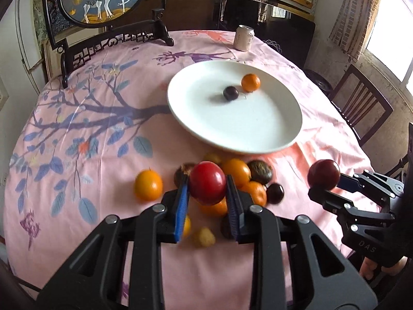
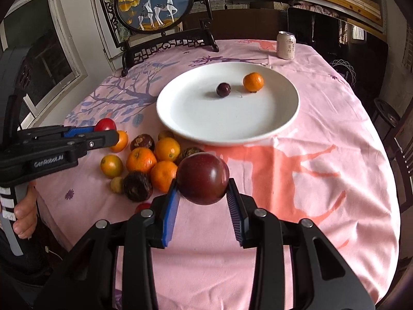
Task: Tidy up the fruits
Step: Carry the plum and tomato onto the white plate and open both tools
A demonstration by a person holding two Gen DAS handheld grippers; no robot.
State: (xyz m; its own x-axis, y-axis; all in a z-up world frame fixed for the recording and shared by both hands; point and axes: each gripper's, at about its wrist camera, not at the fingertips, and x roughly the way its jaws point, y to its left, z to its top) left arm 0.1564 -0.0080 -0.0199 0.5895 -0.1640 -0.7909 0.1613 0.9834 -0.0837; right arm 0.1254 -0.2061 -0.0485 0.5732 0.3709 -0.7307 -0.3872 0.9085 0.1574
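Observation:
My left gripper (image 1: pixel 207 190) is shut on a bright red round fruit (image 1: pixel 208 182) and holds it just above a pile of oranges and dark fruits (image 1: pixel 238 178) on the pink cloth. My right gripper (image 2: pixel 202 190) is shut on a dark red plum (image 2: pixel 203 178), lifted over the cloth in front of the white plate (image 2: pixel 180 118). On that plate lie a small dark plum (image 2: pixel 223 89) and a mandarin (image 2: pixel 253 82). In the left wrist view the right gripper (image 1: pixel 326 183) shows at the right with its plum (image 1: pixel 324 174). The left gripper (image 2: pixel 107 133) shows at the left in the right wrist view.
A pink patterned tablecloth (image 2: pixel 309 170) covers the round table. A drink can (image 2: pixel 286 45) stands behind the plate. A framed deer screen (image 2: pixel 155 2) on a dark stand is at the back left. A wooden chair (image 1: pixel 361 108) stands at the right. A hand (image 2: pixel 24 214) grips the left tool.

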